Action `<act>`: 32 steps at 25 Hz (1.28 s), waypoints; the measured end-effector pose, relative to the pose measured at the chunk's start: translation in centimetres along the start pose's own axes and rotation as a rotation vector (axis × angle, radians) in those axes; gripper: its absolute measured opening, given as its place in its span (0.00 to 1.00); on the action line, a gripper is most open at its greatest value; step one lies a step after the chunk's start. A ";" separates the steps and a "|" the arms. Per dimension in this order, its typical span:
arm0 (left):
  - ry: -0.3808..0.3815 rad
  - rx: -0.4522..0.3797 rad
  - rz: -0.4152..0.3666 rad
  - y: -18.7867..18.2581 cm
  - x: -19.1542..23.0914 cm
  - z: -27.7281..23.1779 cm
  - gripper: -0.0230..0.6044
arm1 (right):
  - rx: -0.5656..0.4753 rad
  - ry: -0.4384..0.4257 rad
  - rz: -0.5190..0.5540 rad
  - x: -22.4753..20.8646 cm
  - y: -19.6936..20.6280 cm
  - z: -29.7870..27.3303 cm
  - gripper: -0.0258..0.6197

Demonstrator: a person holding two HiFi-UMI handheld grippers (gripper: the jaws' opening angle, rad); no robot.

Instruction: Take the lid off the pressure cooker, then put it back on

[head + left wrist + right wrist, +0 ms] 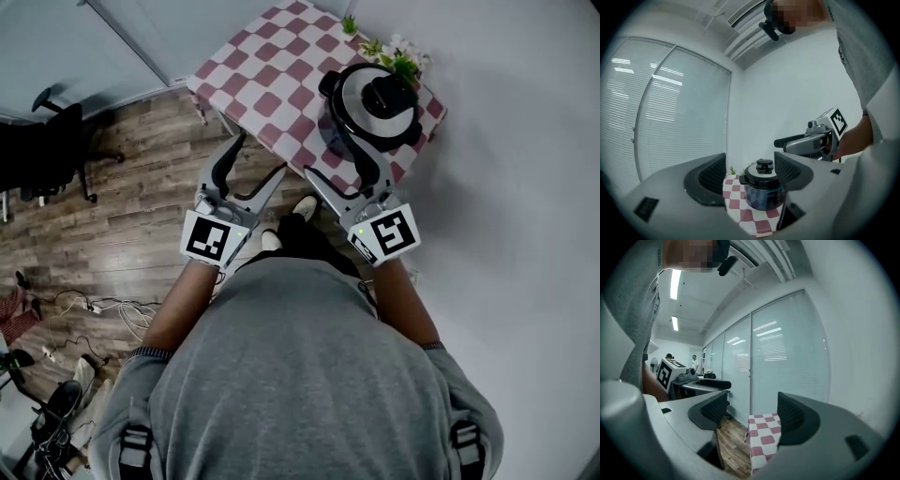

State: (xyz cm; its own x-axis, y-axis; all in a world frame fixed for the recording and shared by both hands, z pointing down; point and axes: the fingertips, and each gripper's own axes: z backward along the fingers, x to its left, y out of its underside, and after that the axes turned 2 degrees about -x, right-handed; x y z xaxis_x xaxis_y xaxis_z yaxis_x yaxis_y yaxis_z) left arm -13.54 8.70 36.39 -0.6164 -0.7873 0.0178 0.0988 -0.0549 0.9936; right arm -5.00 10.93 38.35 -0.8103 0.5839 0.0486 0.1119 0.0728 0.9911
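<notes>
The pressure cooker [367, 117] stands on a table with a red-and-white checked cloth [272, 70]. Its shiny lid [375, 101] with a black knob sits on the pot. My left gripper [256, 159] hangs open in front of the table's near edge, holding nothing. My right gripper [343, 174] is open too, its outer finger close to the cooker's near side but apart from it. In the left gripper view the cooker [762, 192] and its lid [760, 170] show between the open jaws, some way off. In the right gripper view only the cloth's corner [764, 439] lies between the jaws.
A small green plant [396, 54] stands at the table's far edge. A white wall runs along the right. A black office chair [54, 141] and loose cables [98, 319] are on the wooden floor at left. Glass partitions [783, 357] line the room.
</notes>
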 end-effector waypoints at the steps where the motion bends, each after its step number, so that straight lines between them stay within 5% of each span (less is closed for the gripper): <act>1: 0.008 0.002 -0.002 0.1 0.3 -0.7 0.56 | 0.000 0.006 -0.001 -0.7 0.1 -0.3 0.57; 16: 0.172 0.025 -0.021 0.4 1.5 -16.3 0.56 | -0.026 0.136 -0.019 -15.0 -0.6 -2.0 0.55; 21: 0.252 0.049 0.059 0.9 0.3 -20.7 0.56 | -0.016 0.177 -0.033 -18.6 -0.1 -1.3 0.55; 32: 0.564 0.108 0.058 3.4 -1.4 -28.8 0.56 | 0.064 0.368 -0.109 -24.4 2.2 -0.2 0.54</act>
State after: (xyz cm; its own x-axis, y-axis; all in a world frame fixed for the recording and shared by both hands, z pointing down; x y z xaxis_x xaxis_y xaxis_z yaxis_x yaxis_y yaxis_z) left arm 10.15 -8.05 36.55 -0.0976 -0.9944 0.0395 0.0215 0.0376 0.9991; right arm 14.89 -3.28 39.37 -0.9703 0.2419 -0.0037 0.0400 0.1754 0.9837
